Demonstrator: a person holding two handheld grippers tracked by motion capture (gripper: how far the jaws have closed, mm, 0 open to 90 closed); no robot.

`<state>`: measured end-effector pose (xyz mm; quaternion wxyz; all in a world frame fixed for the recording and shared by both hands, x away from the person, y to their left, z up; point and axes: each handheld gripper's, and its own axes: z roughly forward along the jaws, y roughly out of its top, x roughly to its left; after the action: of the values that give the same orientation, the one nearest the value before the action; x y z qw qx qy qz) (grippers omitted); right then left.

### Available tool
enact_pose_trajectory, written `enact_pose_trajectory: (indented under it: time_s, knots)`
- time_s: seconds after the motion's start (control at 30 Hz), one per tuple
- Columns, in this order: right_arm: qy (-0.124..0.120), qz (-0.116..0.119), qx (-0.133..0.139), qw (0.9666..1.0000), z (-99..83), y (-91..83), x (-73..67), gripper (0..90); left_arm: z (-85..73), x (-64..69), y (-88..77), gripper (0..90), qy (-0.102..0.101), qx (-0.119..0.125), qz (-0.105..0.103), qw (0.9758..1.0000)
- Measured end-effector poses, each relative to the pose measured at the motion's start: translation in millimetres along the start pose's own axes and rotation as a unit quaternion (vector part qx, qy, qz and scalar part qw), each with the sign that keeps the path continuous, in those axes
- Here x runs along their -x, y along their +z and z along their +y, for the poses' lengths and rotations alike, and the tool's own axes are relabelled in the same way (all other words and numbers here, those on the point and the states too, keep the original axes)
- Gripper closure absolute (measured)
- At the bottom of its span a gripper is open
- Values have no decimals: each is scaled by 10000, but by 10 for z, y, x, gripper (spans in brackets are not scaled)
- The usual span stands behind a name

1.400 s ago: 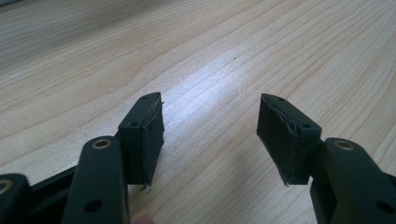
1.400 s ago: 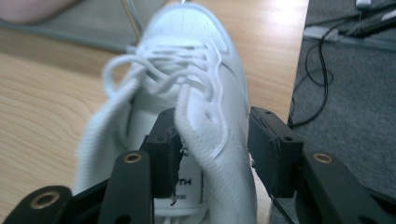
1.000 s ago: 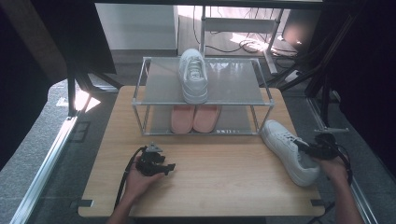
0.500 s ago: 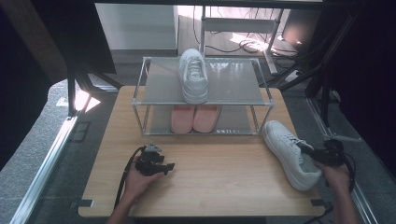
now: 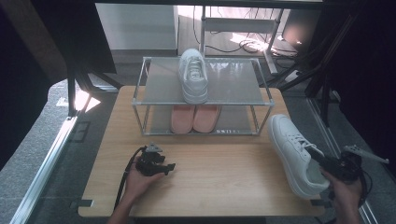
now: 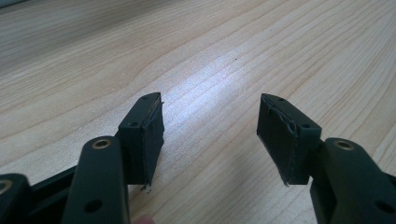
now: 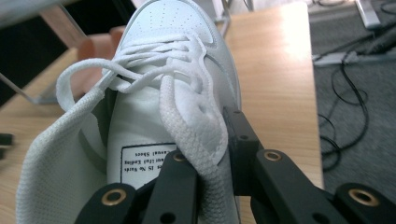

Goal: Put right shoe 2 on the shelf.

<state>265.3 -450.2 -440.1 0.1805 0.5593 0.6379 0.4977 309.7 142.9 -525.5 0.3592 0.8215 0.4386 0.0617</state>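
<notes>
Nearest me, the left gripper (image 5: pixel 159 166) rests on the table (image 5: pixel 224 186), jaws apart and empty, simply waiting. The right gripper (image 5: pixel 327 163) has just clamped onto the side wall of the white sneaker (image 5: pixel 294 151) at the table's right edge. Beyond, the rack (image 5: pixel 261 100) already carries its twin (image 5: pixel 194 77) above pink slippers (image 5: pixel 194 118).

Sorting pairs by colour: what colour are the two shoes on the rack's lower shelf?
Salmon pink, both shoes, best seen in the high view.
</notes>
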Motion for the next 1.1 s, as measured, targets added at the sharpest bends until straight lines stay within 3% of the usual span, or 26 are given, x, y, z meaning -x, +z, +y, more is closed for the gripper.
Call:
enact_pose_trajectory:
  time_s: [0.2,0.63,0.87,1.1]
  knots:
    - [18,241,271,9993,-37,-98,-114,834,0,0,-3,417,4,-3,-2,10000]
    - [21,540,442,9976,-78,-196,-230,834,-1,-1,-1,417,1,-10,3,10000]
    - [17,779,629,9950,-8,-246,-319,833,0,-2,-1,417,7,-8,3,10000]
    - [-25,956,755,9925,92,-187,-429,833,-1,0,2,416,16,-11,2,10000]
